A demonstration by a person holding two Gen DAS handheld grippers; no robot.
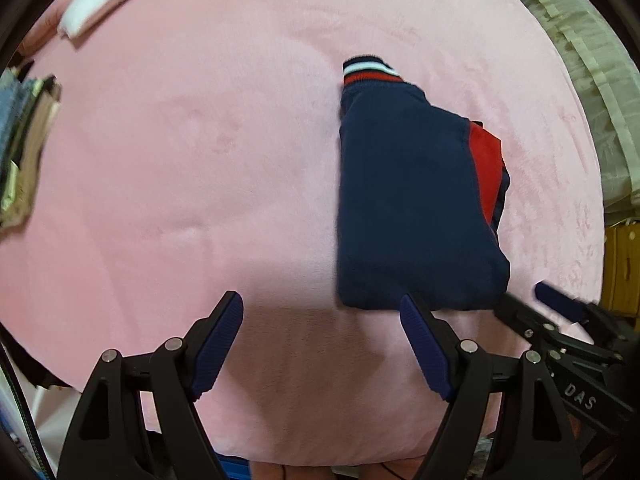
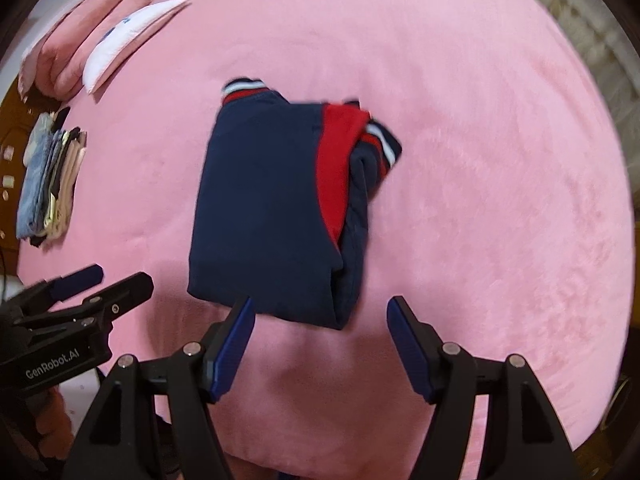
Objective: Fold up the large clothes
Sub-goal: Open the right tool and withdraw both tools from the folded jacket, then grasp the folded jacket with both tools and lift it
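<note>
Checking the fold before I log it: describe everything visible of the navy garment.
The navy garment lies folded into a compact, thick rectangle on the pink blanket. Soft knit look, a red panel along one side, red-white-navy striped ribbed cuffs poking out at the far end. Neither claw touches it; both hover open at its near edge.

Home bedroom, by look of it. Wide soft surface under pink plush cover point(image 2: 460, 128), like made bed. Pink pillows point(image 2: 76, 68) at far edge, white folded cloth point(image 2: 132, 36) lying on them. Stack of folded clothes point(image 2: 50, 184) at left edge of bed, denim among them. Pale pleated curtain point(image 1: 580, 80) hanging beside bed. Yellow box point(image 1: 622, 268) beyond bed edge. Dark wooden furniture point(image 2: 12, 120) past pillows. Folded navy-and-red garment point(image 2: 272, 208) lying mid-bed.
</note>
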